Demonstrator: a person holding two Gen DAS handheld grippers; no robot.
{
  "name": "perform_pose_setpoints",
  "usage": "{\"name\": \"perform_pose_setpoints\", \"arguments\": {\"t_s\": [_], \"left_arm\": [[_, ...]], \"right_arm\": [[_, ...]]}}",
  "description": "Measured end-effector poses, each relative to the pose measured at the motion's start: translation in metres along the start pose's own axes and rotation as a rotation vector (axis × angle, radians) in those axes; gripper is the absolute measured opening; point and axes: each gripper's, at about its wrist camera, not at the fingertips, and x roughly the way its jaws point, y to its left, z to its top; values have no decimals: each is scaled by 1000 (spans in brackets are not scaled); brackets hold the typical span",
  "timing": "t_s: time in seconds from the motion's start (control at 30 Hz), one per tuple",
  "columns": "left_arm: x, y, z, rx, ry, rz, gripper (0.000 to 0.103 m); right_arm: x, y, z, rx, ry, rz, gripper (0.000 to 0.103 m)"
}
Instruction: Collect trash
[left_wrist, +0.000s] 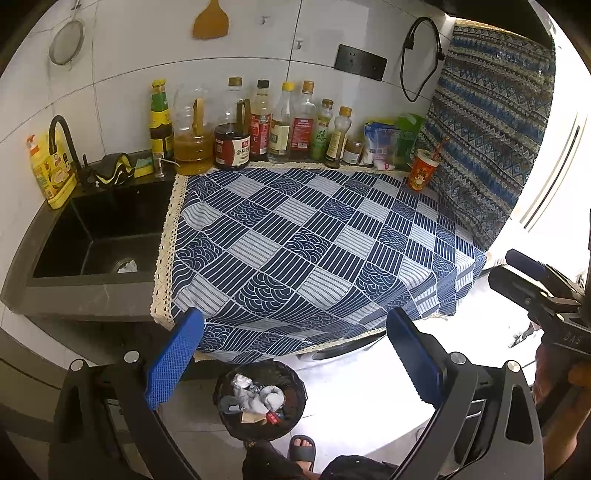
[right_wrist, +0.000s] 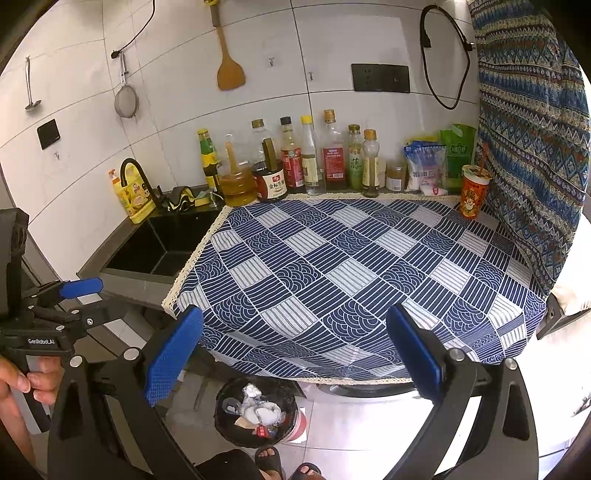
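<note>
Black sink (left_wrist: 99, 236) at far left, set into the table; something pale sits at its drain (left_wrist: 127, 265), too small to identify. Yellow detergent bottle (left_wrist: 48, 170) and black faucet (left_wrist: 61, 136) at the sink's back corner, sponge (left_wrist: 144, 167) just beside them.

Blue-and-white patterned cloth (left_wrist: 306, 236) covers the table to the right of the sink, lace trim along its edges. Row of sauce and oil bottles (left_wrist: 258, 125) lines the back wall, from a green-capped one on the left to packets (left_wrist: 380, 142) on the right. Red paper cup (left_wrist: 422, 169) with a stick in it stands at the back right corner of the cloth, near the hanging patterned drape (left_wrist: 491, 122).

Trash bin (left_wrist: 260, 400) on the floor below the front edge of the table, black liner, holding crumpled tissue, foil and bits of packaging. Sandalled toes (left_wrist: 302, 446) right next to it.

Left tool (left_wrist: 295, 358): jaws spread wide, nothing between the blue pads, bin visible through the gap. Right tool (right_wrist: 293, 360): same, wide apart and empty, hanging over the bin and the cloth's front edge. Each tool shows at the edge of the other's view, a hand (right_wrist: 26, 376) gripping the left one's handle.
</note>
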Motion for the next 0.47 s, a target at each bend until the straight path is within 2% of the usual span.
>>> {"name": "perform_pose_setpoints", "arguments": {"t_s": [0.27,0.47], "left_arm": [[2,-4,1,7,13,-25,96],[4,-3,0,0,14,-16,96]], "right_arm": [[-1,-3,-2,10,5,9,98],[-1,-8,-3,19,16,7,98]]}}
